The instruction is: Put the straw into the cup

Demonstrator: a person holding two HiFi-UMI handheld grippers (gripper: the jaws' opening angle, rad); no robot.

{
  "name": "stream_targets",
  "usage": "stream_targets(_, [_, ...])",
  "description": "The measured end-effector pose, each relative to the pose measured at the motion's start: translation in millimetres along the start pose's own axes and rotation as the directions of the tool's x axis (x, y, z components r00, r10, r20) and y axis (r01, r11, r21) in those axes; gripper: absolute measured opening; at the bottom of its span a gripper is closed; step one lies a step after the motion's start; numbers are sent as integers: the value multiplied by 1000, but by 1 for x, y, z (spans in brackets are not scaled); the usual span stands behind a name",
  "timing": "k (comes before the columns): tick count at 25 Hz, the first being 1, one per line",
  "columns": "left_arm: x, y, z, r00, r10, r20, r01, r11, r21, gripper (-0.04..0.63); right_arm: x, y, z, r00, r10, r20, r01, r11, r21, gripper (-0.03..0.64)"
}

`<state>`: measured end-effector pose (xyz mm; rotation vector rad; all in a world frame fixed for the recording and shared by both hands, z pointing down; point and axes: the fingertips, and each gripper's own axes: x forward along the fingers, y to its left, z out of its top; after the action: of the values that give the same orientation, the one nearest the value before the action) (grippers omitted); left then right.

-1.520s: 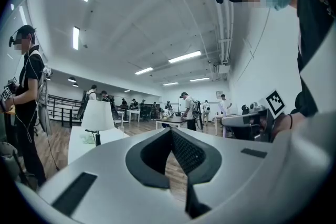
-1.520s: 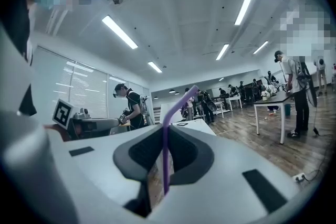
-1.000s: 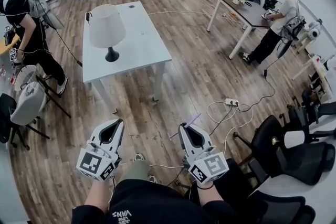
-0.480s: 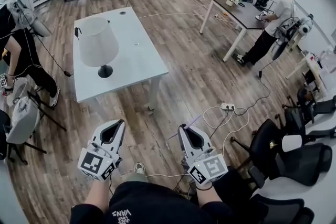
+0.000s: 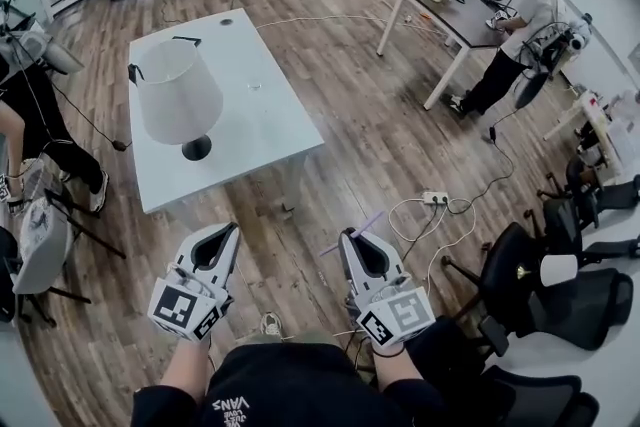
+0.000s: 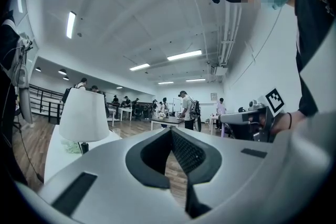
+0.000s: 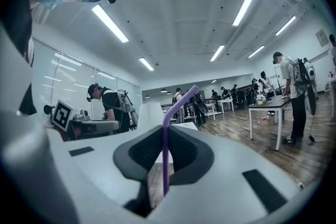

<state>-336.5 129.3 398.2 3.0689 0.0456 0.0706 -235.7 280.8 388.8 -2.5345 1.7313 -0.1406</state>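
Table (image 5: 270, 130) with lamp (image 5: 178, 98) shifting nearer and leftward in head view since earlier frame; person approaching. Right gripper (image 5: 348, 238) pinching purple straw (image 5: 352, 232) between nearly closed jaws, straw poking up past tips. Left gripper (image 5: 230, 231) jaws pressing together, carrying nothing. Both pointing level, side by side over floor. Small clear cup (image 5: 254, 86), as far as visible, sitting near table's right edge, well apart from straw. Straw in hand; reaching cup and inserting remaining.

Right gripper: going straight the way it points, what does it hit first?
Probably the white table: in the right gripper view its near end shows right behind the held straw, with only floor before it. Height is unclear; it might pass over the top.
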Motion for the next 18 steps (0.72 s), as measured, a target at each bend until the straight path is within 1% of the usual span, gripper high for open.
stream_targets(4, [11,7,-1,1000,-2,-4,2,1000,-8,11,11,-8,0,1000,-3,-9,3,1000,3,41])
stream_targets(10, [35,17,-4,1000,29,-10,-30,999,-16,11,30,-33,1,1000,18,-13,-18,1000,2,40])
stream_targets(18, [83,25,-2,996,87,-16,-87,996,-18,11,64,-79,7,996,86,-26,-86,996,2,40])
